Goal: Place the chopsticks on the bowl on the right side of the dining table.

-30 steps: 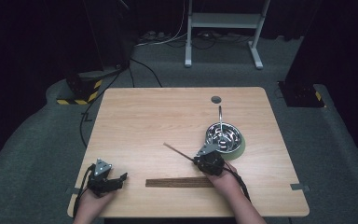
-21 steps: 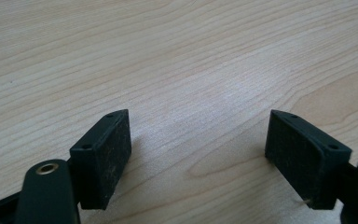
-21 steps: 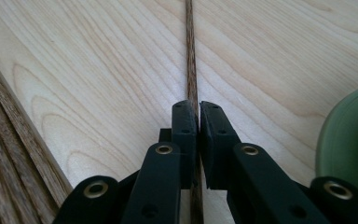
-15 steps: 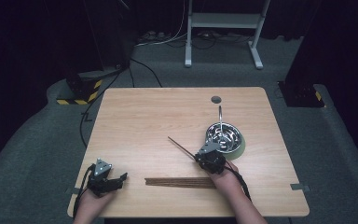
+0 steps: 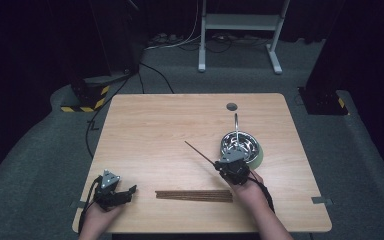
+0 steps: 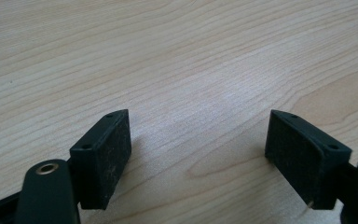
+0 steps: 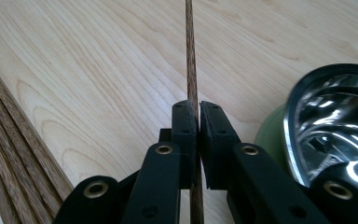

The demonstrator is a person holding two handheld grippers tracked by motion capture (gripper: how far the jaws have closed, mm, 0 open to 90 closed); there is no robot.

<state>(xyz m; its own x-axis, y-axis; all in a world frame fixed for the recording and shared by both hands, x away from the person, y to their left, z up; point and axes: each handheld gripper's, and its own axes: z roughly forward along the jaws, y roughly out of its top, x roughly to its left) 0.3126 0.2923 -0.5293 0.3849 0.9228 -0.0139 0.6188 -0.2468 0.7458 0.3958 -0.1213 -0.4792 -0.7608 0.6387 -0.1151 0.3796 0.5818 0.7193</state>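
My right gripper (image 5: 219,165) (image 7: 198,114) is shut on a thin brown wooden chopstick (image 5: 199,152) (image 7: 190,51), which sticks out up and to the left above the table. Several more chopsticks (image 5: 195,195) (image 7: 9,154) lie side by side near the front edge, just left of my right hand. A shiny metal bowl (image 5: 240,144) (image 7: 335,126) on a green base stands right behind the right gripper. My left gripper (image 5: 130,190) (image 6: 198,158) rests at the front left corner, open, with only bare wood between its pads.
The wooden table (image 5: 170,130) has a small round hole (image 5: 231,106) near its far edge. A thin metal handle (image 5: 236,122) rises from the bowl's far rim. Dark floor, cables and a white stand base (image 5: 237,30) lie beyond the table.
My right gripper has lifted the single chopstick off the pile and risen a little; the stick's tip now points further up and left. The left gripper has not moved.
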